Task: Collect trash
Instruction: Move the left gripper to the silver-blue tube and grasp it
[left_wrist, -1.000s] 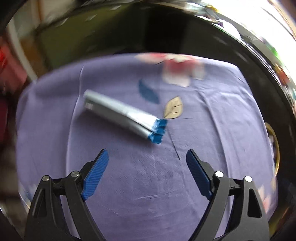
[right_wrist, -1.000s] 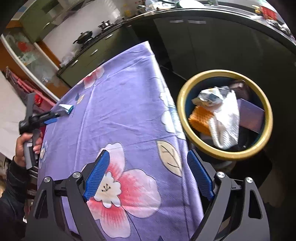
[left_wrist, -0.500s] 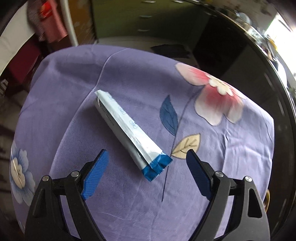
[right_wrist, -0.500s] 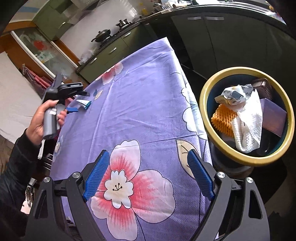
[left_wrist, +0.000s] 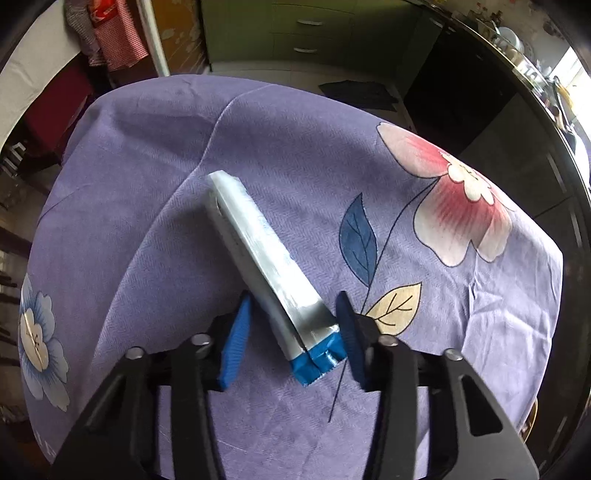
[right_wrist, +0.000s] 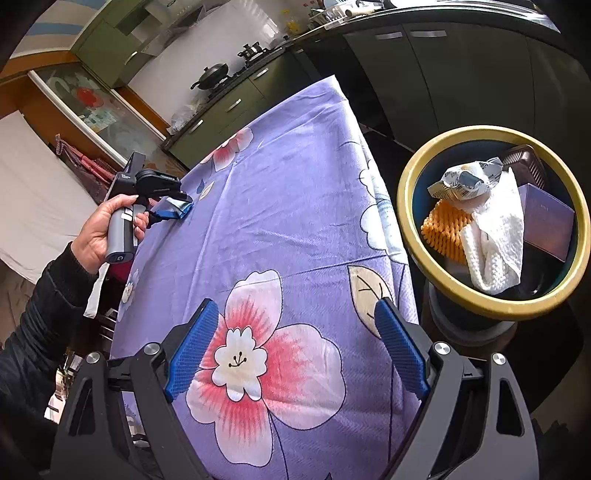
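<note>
While the left gripper (left_wrist: 293, 325) points steeply down at the purple flowered tablecloth (left_wrist: 147, 221), its jaws are closing around the near end of a long silver wrapper (left_wrist: 258, 251) with a blue tip. That tip sits between the fingers: the right pad touches its edge, the left pad stands just clear. From there the wrapper's long axis runs straight away from the fingers. Farther off, the right gripper (right_wrist: 295, 347) hangs wide open and empty over a pink flower, with the yellow-rimmed bin (right_wrist: 413, 236) of trash beyond its right finger.
</note>
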